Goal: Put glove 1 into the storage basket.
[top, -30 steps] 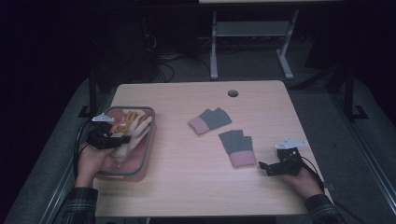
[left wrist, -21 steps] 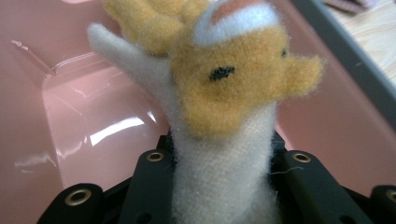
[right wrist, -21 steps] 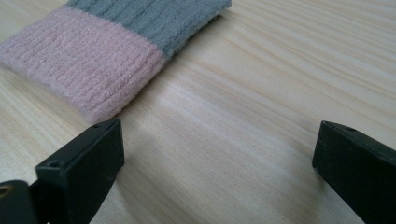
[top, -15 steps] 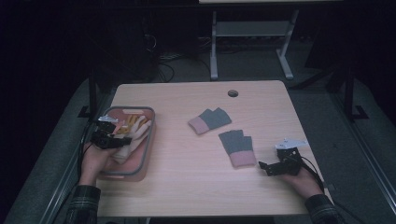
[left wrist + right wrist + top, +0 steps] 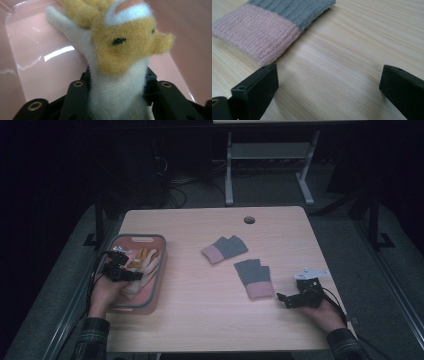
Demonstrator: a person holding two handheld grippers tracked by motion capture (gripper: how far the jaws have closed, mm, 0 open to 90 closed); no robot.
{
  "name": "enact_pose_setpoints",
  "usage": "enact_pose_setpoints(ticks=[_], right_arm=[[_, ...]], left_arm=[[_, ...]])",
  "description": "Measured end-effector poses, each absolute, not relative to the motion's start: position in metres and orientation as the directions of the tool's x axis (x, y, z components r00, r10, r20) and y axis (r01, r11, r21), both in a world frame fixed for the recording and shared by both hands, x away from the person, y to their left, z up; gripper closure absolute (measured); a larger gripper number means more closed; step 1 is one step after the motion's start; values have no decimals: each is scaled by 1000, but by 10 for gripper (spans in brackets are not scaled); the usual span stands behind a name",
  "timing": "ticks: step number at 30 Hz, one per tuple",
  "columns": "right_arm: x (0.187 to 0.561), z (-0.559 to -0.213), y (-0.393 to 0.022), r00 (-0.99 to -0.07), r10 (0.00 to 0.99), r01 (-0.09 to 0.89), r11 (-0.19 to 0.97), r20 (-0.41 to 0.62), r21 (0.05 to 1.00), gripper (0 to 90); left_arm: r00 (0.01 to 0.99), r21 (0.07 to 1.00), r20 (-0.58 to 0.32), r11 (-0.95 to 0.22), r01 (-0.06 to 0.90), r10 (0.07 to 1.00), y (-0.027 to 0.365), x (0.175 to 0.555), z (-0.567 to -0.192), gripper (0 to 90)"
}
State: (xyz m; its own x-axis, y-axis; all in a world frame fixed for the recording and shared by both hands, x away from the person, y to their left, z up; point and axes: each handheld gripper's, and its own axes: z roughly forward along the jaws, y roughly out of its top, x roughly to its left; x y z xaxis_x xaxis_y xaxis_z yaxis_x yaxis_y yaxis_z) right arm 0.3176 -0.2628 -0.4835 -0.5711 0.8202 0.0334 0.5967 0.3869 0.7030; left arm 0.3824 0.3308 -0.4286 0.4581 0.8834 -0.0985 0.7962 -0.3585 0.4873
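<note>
Table (image 5: 200,320): a light wood top with a dark round hole (image 5: 249,219) near its far edge; the person's forearms come in at the near corners.
Tray (image 5: 157,270): a pink tray with a grey rim, at the left side of the table, long side running front to back.
Near glove (image 5: 254,277): grey with a pink cuff, flat on the wood right of centre, cuff toward the person. In the right gripper view its pink cuff (image 5: 254,35) lies just ahead of the left jaw, not between the jaws.
Far glove (image 5: 224,249): a matching grey and pink glove, flat, beyond and left of the near one, close to it but apart.
Plush glove (image 5: 117,57): white and orange-yellow fleece with a small black stitched mark, inside the tray; in the high view it shows as pale cloth (image 5: 145,265) under the left hand.
Left gripper (image 5: 120,271): over the tray, its jaws closed on the white part of the plush glove, which rises between them.
Right gripper (image 5: 290,299): low at the table's near right, pointing left toward the near glove, jaws spread wide with bare wood between them.
</note>
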Motion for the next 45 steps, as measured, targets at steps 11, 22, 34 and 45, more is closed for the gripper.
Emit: enact_pose_setpoints(ticks=[11,22,34,45], right_arm=[[318,-483,-263,-571,820,597,387,33,703,17],[318,-483,-263,-571,820,597,386,34,703,17],[318,-483,-263,-571,820,598,386,34,703,18],[318,-483,-263,-571,820,597,387,34,703,17]], left_arm=[[457,506,-89,-355,786,885,331,383,-428,226],[457,601,-69,-329,729,887,339,372,-399,160],[531,672,-106,-332,662,841,322,360,-373,161],[633,688,-138,-386,614,762,279,354,-366,161]])
